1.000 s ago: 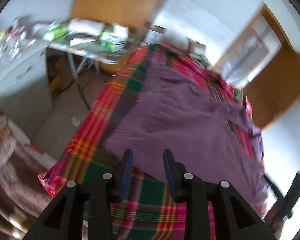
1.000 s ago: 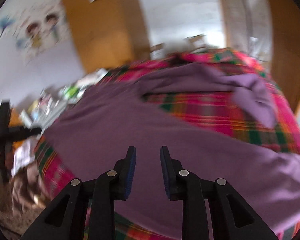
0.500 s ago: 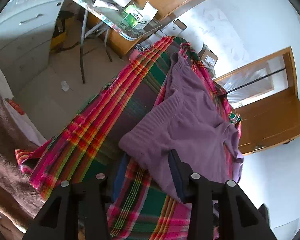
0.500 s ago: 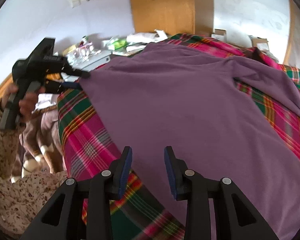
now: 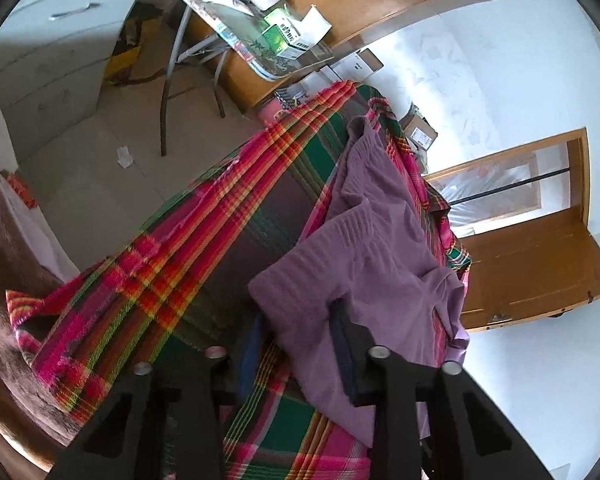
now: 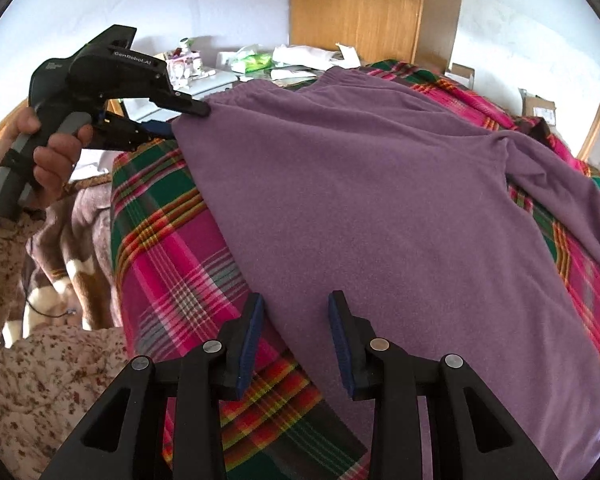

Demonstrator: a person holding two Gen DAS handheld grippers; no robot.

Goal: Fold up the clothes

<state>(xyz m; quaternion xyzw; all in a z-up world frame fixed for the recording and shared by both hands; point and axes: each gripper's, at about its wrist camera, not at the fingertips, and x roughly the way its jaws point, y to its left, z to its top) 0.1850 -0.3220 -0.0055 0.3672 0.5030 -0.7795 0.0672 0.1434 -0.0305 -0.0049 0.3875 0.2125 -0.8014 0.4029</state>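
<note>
The purple garment runs off the right and lower edges of the right wrist frame. In the left wrist frame, its corner covers the left tongs' left finger. The small box's label is unreadable.

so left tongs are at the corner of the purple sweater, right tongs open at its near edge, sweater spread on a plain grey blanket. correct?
Not the blanket: it is a pink, green and red plaid blanket, clear in the right wrist view. The rest stands: the left tongs sit at a corner of the purple sweater, and the right tongs are open at its near edge.
</note>
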